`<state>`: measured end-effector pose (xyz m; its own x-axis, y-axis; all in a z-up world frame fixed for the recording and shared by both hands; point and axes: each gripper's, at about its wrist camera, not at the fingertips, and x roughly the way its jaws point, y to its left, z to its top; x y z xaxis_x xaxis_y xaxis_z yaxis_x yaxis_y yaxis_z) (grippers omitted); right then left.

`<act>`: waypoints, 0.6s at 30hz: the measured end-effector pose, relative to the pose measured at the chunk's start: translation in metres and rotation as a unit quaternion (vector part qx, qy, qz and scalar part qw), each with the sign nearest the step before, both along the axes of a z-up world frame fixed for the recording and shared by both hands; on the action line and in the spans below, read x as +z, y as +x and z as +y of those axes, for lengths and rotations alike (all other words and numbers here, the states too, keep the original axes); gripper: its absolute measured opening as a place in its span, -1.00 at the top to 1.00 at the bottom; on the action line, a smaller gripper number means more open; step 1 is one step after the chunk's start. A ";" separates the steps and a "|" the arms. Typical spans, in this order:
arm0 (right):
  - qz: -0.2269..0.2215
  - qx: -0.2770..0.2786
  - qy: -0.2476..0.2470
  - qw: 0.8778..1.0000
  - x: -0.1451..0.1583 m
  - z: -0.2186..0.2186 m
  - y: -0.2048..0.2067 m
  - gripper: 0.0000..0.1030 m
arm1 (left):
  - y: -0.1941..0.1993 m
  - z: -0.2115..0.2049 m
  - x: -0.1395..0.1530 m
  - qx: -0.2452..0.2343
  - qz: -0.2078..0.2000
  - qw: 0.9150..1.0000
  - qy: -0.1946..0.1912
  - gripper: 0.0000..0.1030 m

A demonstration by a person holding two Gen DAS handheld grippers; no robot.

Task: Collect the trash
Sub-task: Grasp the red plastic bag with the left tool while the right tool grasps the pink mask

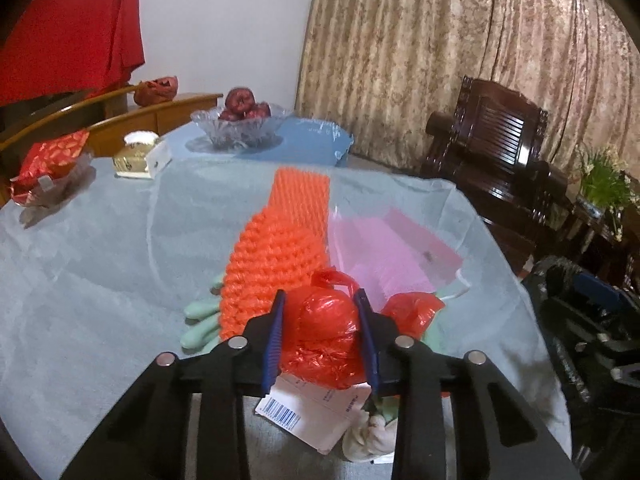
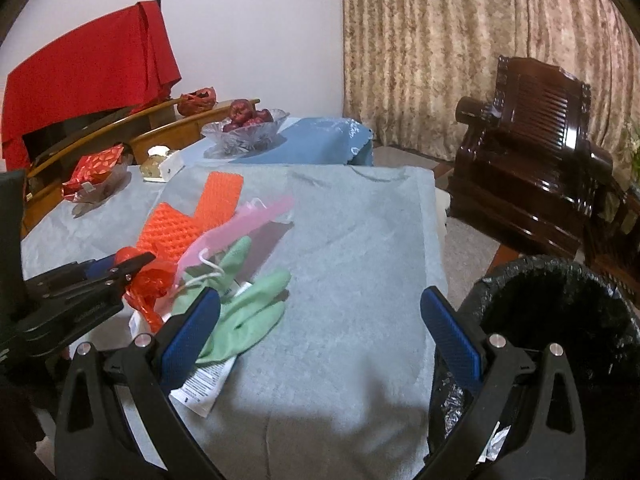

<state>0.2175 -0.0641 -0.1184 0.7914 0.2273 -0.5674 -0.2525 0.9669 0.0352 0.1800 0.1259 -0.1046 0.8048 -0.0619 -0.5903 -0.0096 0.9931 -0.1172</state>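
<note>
On the grey-blue surface [image 2: 340,240] sits one pile of trash — one orange foam net [image 1: 276,248], one pink plastic bag [image 1: 380,248], one green glove [image 2: 248,308] and two white labels, partly hidden. One left gripper [image 1: 320,316] has its jaws clamped on a red plastic bag [image 1: 324,336] at the near end of the pile. One right gripper [image 2: 320,320] hangs with jaws wide apart, holding nothing. One black bin [image 2: 560,320] stands beside the surface — its right side is cut off. One glass bowl [image 1: 240,124] holds red fruit, too blurry to count.
</note>
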 end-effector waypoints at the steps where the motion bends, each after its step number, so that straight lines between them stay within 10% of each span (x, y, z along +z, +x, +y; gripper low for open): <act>1: -0.004 0.004 0.000 1.000 0.003 0.003 0.000 -0.89 | -0.004 0.002 0.005 0.001 -0.007 1.000 -0.002 0.36; 18: -0.018 0.049 0.014 0.999 0.018 0.072 0.024 -0.89 | -0.024 0.078 0.027 0.082 -0.031 0.996 0.027 0.37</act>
